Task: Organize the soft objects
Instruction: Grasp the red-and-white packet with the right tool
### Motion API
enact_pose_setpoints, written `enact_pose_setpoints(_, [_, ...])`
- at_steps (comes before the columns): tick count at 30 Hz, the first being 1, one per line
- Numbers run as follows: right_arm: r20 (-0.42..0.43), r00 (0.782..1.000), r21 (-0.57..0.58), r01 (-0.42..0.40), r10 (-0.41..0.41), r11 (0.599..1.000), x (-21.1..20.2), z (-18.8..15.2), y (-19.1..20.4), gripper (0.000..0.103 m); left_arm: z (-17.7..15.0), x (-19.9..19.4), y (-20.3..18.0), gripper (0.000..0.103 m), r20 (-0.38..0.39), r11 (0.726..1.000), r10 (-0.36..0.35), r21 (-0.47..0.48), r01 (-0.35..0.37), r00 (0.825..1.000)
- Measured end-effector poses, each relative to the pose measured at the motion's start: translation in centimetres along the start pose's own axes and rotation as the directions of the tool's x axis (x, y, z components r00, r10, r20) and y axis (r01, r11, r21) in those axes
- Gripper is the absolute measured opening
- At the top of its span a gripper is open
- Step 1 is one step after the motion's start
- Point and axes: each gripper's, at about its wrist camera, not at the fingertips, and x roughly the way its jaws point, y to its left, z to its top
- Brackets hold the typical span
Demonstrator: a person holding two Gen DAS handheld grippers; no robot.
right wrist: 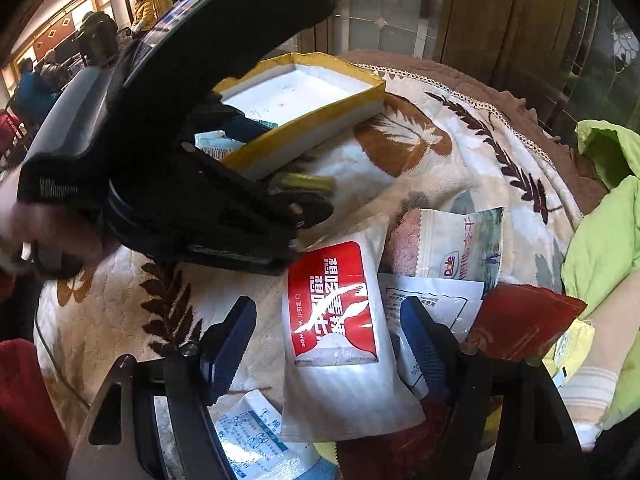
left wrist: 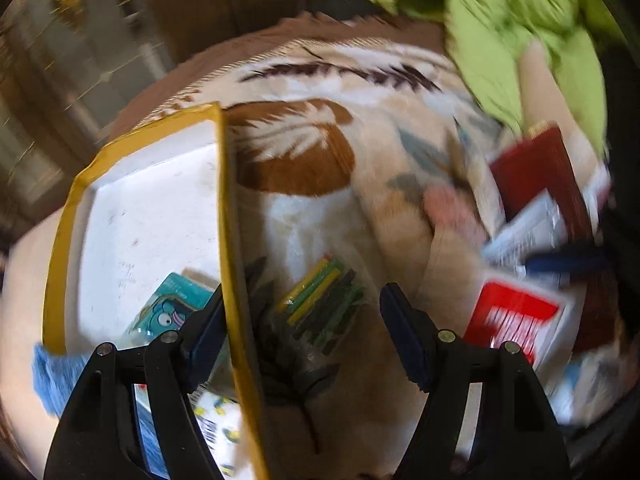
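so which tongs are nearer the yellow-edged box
Left. The left tongs straddle the yellow-edged box's near wall, open. The right tongs hover open over the red and white wipe packet, away from the box.

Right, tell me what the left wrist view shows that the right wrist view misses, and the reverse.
Only the left wrist view shows the teal cartoon packet lying in the box and the blue cloth at the box's near corner. Only the right wrist view shows the Dole pouch and the left gripper from outside. Both show the yellow-rimmed box, the red-and-white wipe pack, the green fabric and the leaf-patterned blanket.
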Motion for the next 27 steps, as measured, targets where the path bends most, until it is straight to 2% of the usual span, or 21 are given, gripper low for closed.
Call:
enact_pose_setpoints(2, [-0.001, 1.000, -0.003, -0.004, 0.004, 1.000, 0.4, 0.0, -0.2, 0.076, -0.1, 0.6, -0.1, 0.074, -0.036, 0.997, -0.010, 0.072, 0.012, 0.999])
enact_pose_setpoints(5, [-0.004, 1.000, -0.008, -0.003, 0.003, 1.000, 1.0, 0.0, -0.2, 0.072, 0.0, 1.5, -0.9, 0.078, -0.063, 0.988, 0.034, 0.154, -0.024, 0.997])
enact_pose_setpoints(6, [-0.005, 1.000, -0.008, -0.005, 0.005, 1.000, 1.1, -0.1, -0.1, 0.058, 0.0, 1.8, -1.2, 0.079, -0.061, 0.985, 0.041, 0.169, -0.031, 0.997])
enact_pose_setpoints(7, [-0.010, 1.000, -0.008, 0.002, -0.002, 1.000, 1.3, -0.1, -0.1, 0.049, 0.0, 1.9, -1.2, 0.080, -0.059, 0.985, 0.041, 0.168, -0.030, 0.997])
enact_pose_setpoints(11, [0.008, 0.999, 0.077, -0.033, 0.032, 0.996, 1.2, -0.4, -1.2, 0.043, 0.2, 2.4, 0.2, 0.078, -0.072, 0.996, -0.039, 0.078, 0.044, 0.997])
enact_pose_setpoints(13, [0.018, 0.999, 0.100, -0.040, 0.038, 0.994, 0.8, -0.5, -1.4, 0.042, 0.1, 2.1, 0.4, 0.066, -0.067, 0.997, -0.014, 0.076, 0.019, 0.998])
enact_pose_setpoints(14, [0.024, 0.999, 0.109, -0.038, 0.036, 0.993, 0.5, -0.6, -1.3, 0.041, 0.0, 2.0, 0.6, 0.053, -0.065, 0.997, 0.004, 0.071, 0.001, 0.998])
enact_pose_setpoints(15, [0.034, 0.999, 0.121, -0.038, 0.034, 0.992, 0.1, -0.7, -1.3, 0.041, -0.1, 1.8, 1.0, 0.033, -0.060, 0.999, 0.004, 0.052, -0.001, 0.998])
enact_pose_setpoints(17, [0.058, 0.997, 0.158, -0.061, 0.052, 0.985, -0.9, -1.0, -1.3, 0.041, -0.4, 1.2, 2.6, 0.015, -0.052, 0.999, -0.031, -0.023, 0.029, 0.998])
enact_pose_setpoints(18, [0.069, 0.996, 0.176, -0.073, 0.062, 0.982, -1.3, -1.0, -1.3, 0.041, -0.6, 0.7, 3.3, 0.015, -0.039, 0.996, -0.072, -0.059, 0.070, 0.997])
enact_pose_setpoints(19, [0.080, 0.994, 0.193, -0.087, 0.073, 0.977, -1.8, -1.1, -1.4, 0.041, -1.0, 0.4, 3.5, 0.015, -0.028, 0.994, -0.081, -0.069, 0.079, 0.996])
enact_pose_setpoints(23, [0.108, 0.989, 0.265, -0.128, 0.102, 0.956, -3.0, -1.7, -1.7, 0.041, -1.9, -1.3, 2.4, 0.015, 0.034, 0.999, -0.036, -0.031, 0.037, 0.999])
enact_pose_setpoints(27, [0.146, 0.983, 0.321, -0.155, 0.113, 0.934, -4.3, -2.2, -2.0, 0.041, -2.2, -2.8, 2.5, 0.015, 0.102, 0.993, -0.091, -0.060, 0.098, 0.991])
